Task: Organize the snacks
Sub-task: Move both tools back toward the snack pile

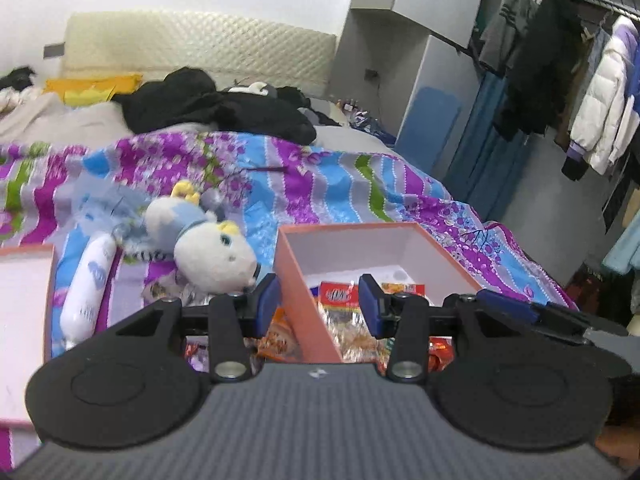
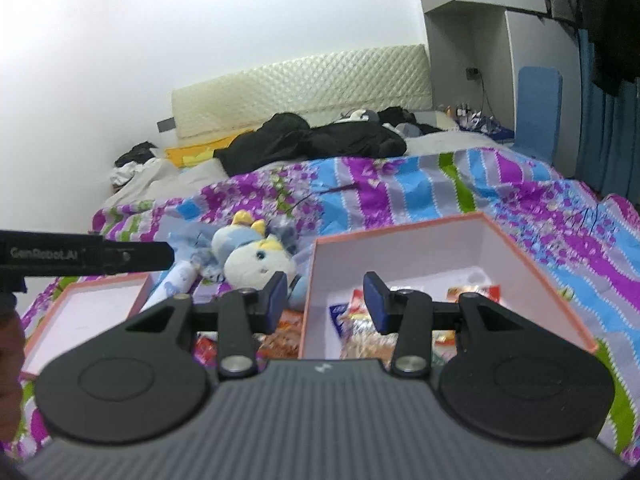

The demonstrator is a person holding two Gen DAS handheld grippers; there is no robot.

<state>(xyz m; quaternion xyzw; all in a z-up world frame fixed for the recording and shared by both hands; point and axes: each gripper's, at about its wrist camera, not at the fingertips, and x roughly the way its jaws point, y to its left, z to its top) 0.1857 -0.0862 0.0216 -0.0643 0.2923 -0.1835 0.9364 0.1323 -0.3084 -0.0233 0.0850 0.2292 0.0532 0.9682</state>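
Observation:
A pink open box (image 1: 298,284) (image 2: 532,260) sits on the striped quilt and holds several snack packets (image 1: 340,300) (image 2: 360,320). More snack packets (image 1: 280,340) (image 2: 284,332) lie on the quilt just left of the box. My left gripper (image 1: 319,304) is open and empty, its fingers straddling the box's left wall. My right gripper (image 2: 326,304) is open and empty, also straddling that wall. The right gripper's side shows at the right of the left wrist view (image 1: 532,312). The left gripper's side shows at the left of the right wrist view (image 2: 100,256).
The pink box lid (image 1: 24,320) (image 2: 80,320) lies to the left. A plush toy (image 1: 208,248) (image 2: 256,260) and a white bottle (image 1: 90,288) (image 2: 176,280) lie between lid and box. Black clothes (image 1: 216,108) are piled near the headboard. Hanging coats (image 1: 600,100) stand right.

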